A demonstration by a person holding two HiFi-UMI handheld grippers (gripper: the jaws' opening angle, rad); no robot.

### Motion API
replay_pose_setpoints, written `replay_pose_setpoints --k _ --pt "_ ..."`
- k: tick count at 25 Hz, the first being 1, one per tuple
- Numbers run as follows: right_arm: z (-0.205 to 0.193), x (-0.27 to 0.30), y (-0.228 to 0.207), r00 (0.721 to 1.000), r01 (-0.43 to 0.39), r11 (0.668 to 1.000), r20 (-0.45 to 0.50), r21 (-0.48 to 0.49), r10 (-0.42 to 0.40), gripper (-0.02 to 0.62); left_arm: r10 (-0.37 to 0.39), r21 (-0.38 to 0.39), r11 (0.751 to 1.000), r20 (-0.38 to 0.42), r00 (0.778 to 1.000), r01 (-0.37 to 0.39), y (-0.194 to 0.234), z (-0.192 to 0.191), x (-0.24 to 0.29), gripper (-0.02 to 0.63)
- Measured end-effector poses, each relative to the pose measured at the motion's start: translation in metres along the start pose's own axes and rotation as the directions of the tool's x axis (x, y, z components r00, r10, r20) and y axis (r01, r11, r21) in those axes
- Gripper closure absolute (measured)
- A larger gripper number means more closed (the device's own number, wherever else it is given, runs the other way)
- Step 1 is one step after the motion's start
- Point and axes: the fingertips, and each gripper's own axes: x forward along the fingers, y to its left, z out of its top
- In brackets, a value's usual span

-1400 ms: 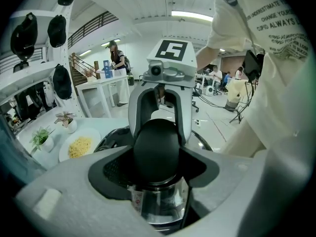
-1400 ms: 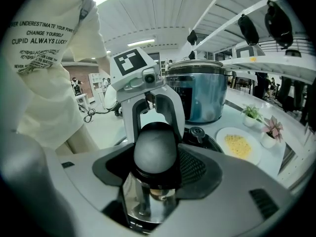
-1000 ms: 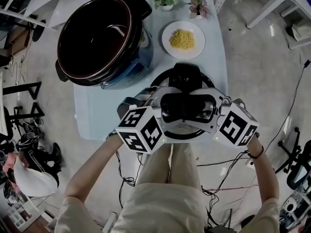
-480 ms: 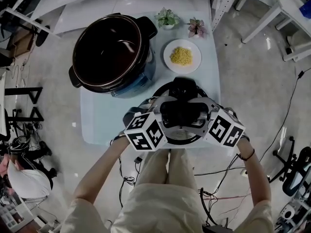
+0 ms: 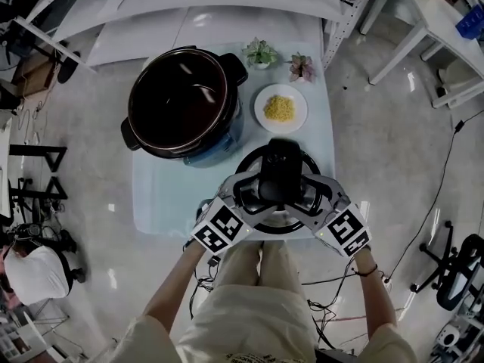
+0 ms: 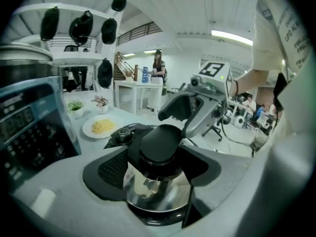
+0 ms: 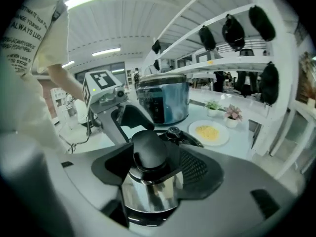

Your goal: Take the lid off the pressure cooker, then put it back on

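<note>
Lid (image 5: 280, 157) lies flat on the tabletop (image 5: 162, 191) at its near edge, dome up, directly in front of the person. Cooker (image 5: 181, 97) stands open well apart at the far left, its dark pot exposed, so the first half of the task reads as done and the refitting is not yet done.

Left gripper (image 6: 155, 164) reaches in from the person's left and straddles the knob (image 6: 160, 142) with one pad on each side. Its jaws have just been opening and now stand wide. The knob sits between them, but no pad is seen bearing on it. Right gripper (image 7: 154, 167) mirrors this from the other side, jaws likewise spread with the same knob between them (the margin looks narrow, and contact at the chrome base cannot be ruled out entirely).

Judgement on the arrangement:
- The knob is the only raised hold on the lid, which explains why both grippers converge on it from opposite sides. Together they form a ring around it in the head view.
- The lid is parked close to the person, clear of the plate (image 5: 262, 119) beyond it, so it sits within easy reach for the return.
- With the jaws slack, the tabletop alone carries the lid.

Next step, in my estimate, is to close on the knob again and carry the lid to the cooker. The polished dome offers the pads no purchase if they slide off the knob.
</note>
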Motion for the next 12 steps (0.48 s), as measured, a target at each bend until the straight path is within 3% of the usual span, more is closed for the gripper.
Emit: replay_pose_setpoints --k 3,6,9,12 --pt "0.012 -0.015 -0.006 0.992 0.082 0.992 0.083 0.097 -0.09 0.34 0.079 -0.106 0.992 0.084 0.993 -0.07 0.005 0.012 -0.018 0.284" --pt "0.022 -0.029 -0.011 0.977 0.154 0.975 0.125 0.159 -0.174 0.401 0.135 -0.136 0.984 0.129 0.982 -0.117 0.006 0.024 -0.032 0.297" --pt "0.031 -0.04 -0.012 0.961 0.2 0.958 0.148 0.207 -0.233 0.469 0.194 -0.151 0.974 0.151 0.969 -0.171 0.007 0.032 -0.044 0.42" --pt "0.042 -0.053 -0.01 0.944 0.234 0.943 0.175 0.236 -0.278 0.512 0.232 -0.179 0.963 0.172 0.957 -0.201 0.009 0.038 -0.059 0.482"
